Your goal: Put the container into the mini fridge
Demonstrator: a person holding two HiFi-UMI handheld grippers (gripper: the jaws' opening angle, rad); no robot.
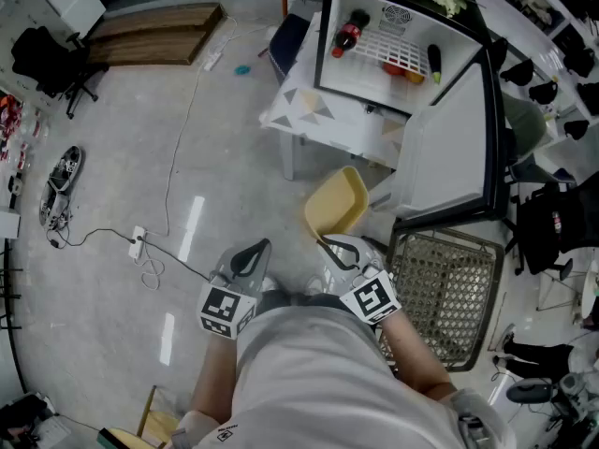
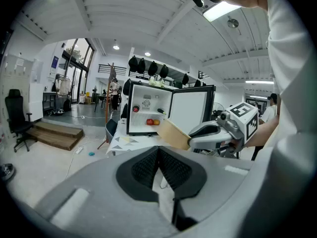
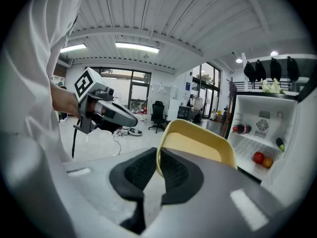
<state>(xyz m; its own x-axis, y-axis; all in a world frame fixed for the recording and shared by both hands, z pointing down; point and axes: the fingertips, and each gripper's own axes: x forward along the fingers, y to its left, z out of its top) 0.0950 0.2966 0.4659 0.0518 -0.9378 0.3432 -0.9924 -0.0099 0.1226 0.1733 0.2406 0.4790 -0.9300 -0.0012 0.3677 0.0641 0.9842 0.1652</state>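
Between the pinched fingers of your right gripper [image 3: 157, 167] sits the container [image 3: 198, 148] rim, so carry it level into the mini fridge [image 1: 370, 80] ahead; your left gripper [image 2: 158, 155] is closed, empty.

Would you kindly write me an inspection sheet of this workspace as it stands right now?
Surface: grey floor; a small cloth-covered table carries the mini fridge.
Job's things: yellow container held in the air; mini fridge open, door swung wide.
Clutter: bottle and fruit inside the fridge; wire basket on the floor.
Grippers: right gripper shut on the container's rim; left gripper shut, empty.
Cables: a corded power strip lies on the floor.
Surroundings: wooden platform, office chair.
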